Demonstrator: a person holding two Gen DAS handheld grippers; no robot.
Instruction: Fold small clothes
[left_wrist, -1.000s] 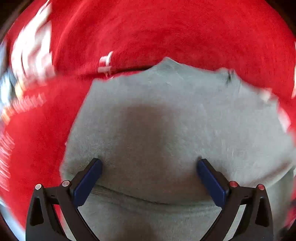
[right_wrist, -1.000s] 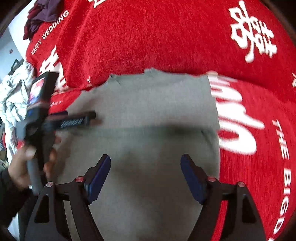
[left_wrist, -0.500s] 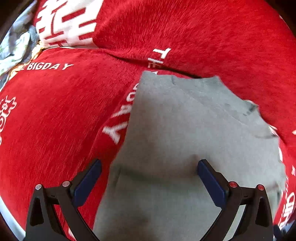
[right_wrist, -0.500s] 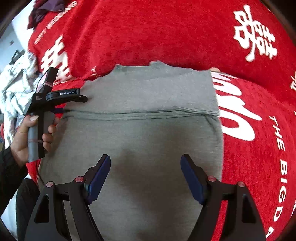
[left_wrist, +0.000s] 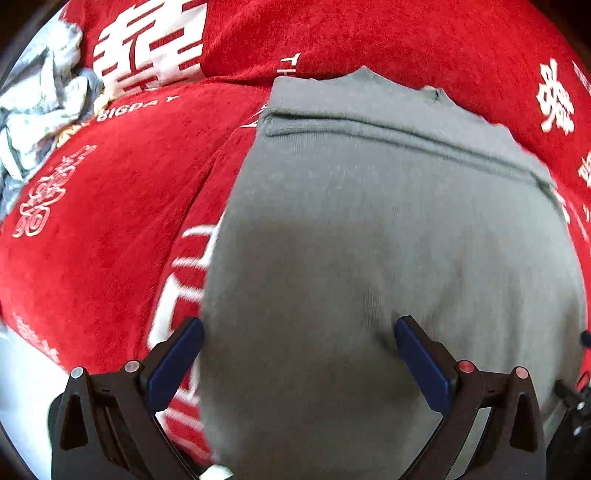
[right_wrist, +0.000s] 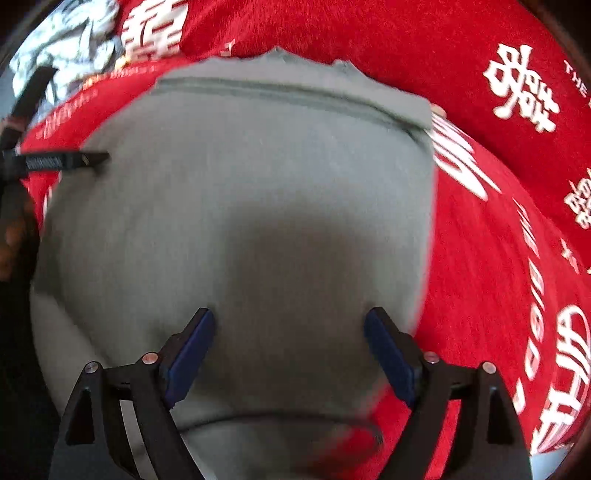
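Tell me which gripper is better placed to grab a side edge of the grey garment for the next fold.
Left, probably. The left gripper is open and straddles the grey garment's side edge, one finger over the red blanket. The right gripper is open too, both fingers over cloth inside the edge.

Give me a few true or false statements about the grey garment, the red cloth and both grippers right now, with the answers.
1. The grey knit garment lies on a red plush cloth with white lettering. True.
2. The right gripper is clamped on the garment. False: its jaws stand open and have just been opening, pinching nothing.
3. The left gripper is open. True.
4. The garment is blue denim. False: it is grey knit.
5. A crumpled pale fabric pile lies beyond the red cloth. True.
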